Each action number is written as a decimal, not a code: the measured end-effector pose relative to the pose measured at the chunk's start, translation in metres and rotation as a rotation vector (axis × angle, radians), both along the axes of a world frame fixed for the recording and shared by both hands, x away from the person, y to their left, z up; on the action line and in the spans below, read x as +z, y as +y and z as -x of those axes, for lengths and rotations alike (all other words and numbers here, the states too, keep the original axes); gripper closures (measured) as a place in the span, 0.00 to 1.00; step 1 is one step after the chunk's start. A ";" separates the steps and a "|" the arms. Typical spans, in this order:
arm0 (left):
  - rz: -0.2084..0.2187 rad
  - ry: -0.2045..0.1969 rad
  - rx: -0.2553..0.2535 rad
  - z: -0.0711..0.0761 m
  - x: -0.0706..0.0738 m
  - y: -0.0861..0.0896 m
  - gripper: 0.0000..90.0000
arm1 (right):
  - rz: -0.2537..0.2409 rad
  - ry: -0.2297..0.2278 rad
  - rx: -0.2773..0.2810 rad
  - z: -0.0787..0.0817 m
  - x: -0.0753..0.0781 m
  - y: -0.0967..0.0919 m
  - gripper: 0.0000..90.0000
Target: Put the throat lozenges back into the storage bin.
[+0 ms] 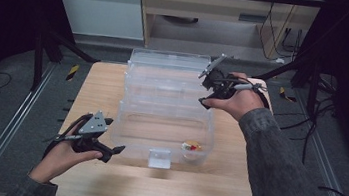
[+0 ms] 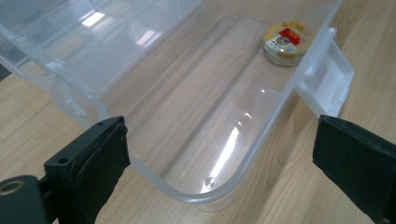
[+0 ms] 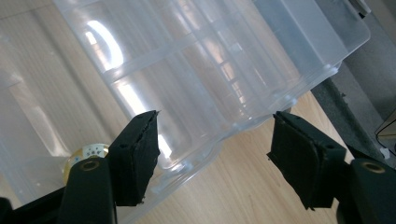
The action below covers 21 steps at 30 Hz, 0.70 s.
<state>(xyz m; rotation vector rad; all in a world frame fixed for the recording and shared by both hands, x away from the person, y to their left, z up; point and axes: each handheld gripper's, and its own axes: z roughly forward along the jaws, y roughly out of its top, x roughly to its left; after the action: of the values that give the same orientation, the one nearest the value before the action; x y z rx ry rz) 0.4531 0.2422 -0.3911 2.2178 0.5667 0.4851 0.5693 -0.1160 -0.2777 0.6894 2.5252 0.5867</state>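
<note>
A clear plastic box (image 1: 122, 122) stands open on the wooden table (image 1: 98, 88), its ribbed lid (image 1: 165, 74) folded back behind it. A small round tin (image 1: 191, 147) with a red and yellow label lies inside at the front right corner. My left gripper (image 1: 113, 152) hovers open just left of the box's front corner; in the left gripper view its jaws (image 2: 219, 140) straddle the box's rim (image 2: 196, 196) without touching, and the tin (image 2: 285, 42) lies beyond. My right gripper (image 1: 204, 92) is at the lid's right edge, open (image 3: 215, 123), with the lid (image 3: 201, 60) beyond its jaws.
A white latch flap (image 1: 160, 157) hangs off the box's front wall. The table's near strip in front of the box is bare wood. Metal rails (image 1: 8, 123) run along both sides of the table, and cables (image 1: 311, 120) trail on the floor at right.
</note>
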 end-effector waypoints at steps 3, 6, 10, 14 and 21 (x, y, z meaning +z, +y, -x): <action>-0.015 0.007 -0.020 0.002 0.000 -0.004 0.05 | 0.001 -0.013 -0.001 -0.004 0.004 0.002 0.37; -0.022 0.010 -0.040 0.003 0.000 -0.008 0.05 | -0.005 -0.018 -0.006 -0.009 0.007 0.004 0.38; -0.052 0.014 -0.073 0.005 -0.003 -0.014 0.05 | 0.007 -0.025 -0.007 -0.014 0.009 0.006 0.39; -0.065 0.018 -0.087 0.005 -0.006 -0.019 0.05 | 0.011 -0.028 0.002 -0.018 0.011 0.008 0.41; -0.091 0.025 -0.110 0.005 -0.011 -0.024 0.05 | 0.019 -0.044 0.030 -0.022 0.014 0.013 0.43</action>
<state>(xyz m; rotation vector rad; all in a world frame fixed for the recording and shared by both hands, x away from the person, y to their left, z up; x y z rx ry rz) 0.4478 0.2178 -0.4020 2.3305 0.4405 0.4349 0.5918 -0.1034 -0.2637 0.6256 2.5012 0.5817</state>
